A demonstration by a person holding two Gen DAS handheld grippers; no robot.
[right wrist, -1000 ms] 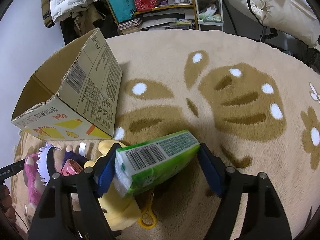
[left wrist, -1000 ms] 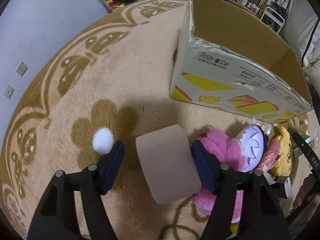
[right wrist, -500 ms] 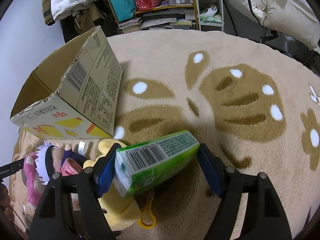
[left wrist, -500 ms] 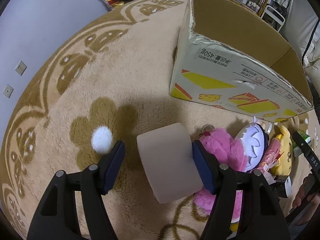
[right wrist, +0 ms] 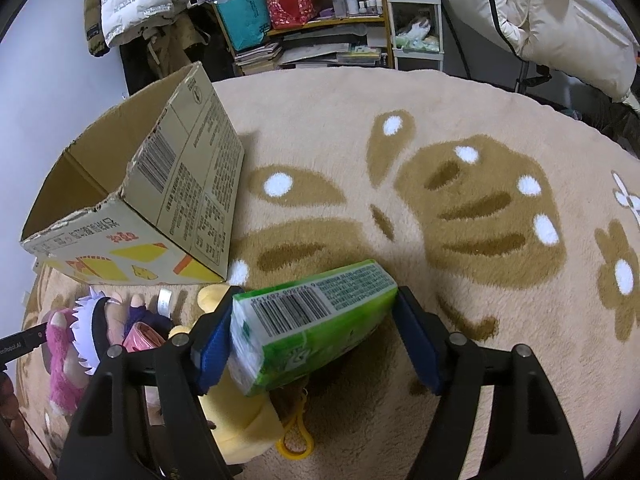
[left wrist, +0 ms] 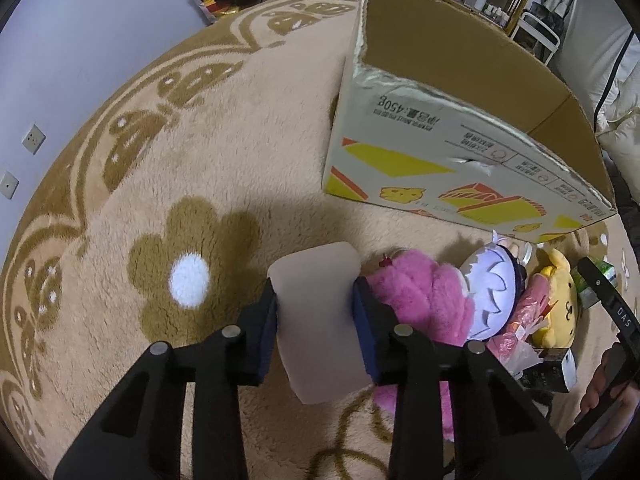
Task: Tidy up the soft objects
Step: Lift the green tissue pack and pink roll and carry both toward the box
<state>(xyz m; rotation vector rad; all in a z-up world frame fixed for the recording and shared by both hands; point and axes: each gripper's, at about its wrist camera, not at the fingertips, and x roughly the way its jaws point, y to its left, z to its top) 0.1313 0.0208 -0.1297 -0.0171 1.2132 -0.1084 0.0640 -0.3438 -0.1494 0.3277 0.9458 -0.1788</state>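
On the rug, a beige foam block [left wrist: 316, 268] lies between the pads of my left gripper [left wrist: 314, 300]. The jaws are closing and both pads press its sides. To its right lie a pink plush [left wrist: 416, 300], a doll with white-purple hair [left wrist: 492, 292] and a yellow plush [left wrist: 560, 296]. My right gripper [right wrist: 314, 304] is shut on a green tissue pack [right wrist: 304, 340], gripped end to end and tilted above the yellow plush [right wrist: 240, 428]. An open cardboard box [left wrist: 440, 160] stands just behind the toys.
The box [right wrist: 180, 200] is open at the top, with torn edges. A hand [left wrist: 608, 384] shows at the right edge. Shelves with bags and bottles [right wrist: 304, 4] and hanging jackets [right wrist: 140, 8] line the far side. A patterned round rug [right wrist: 460, 200] spreads to the right.
The left gripper's jaws have closed in from both sides onto the beige block. The right gripper and its green pack have not moved.
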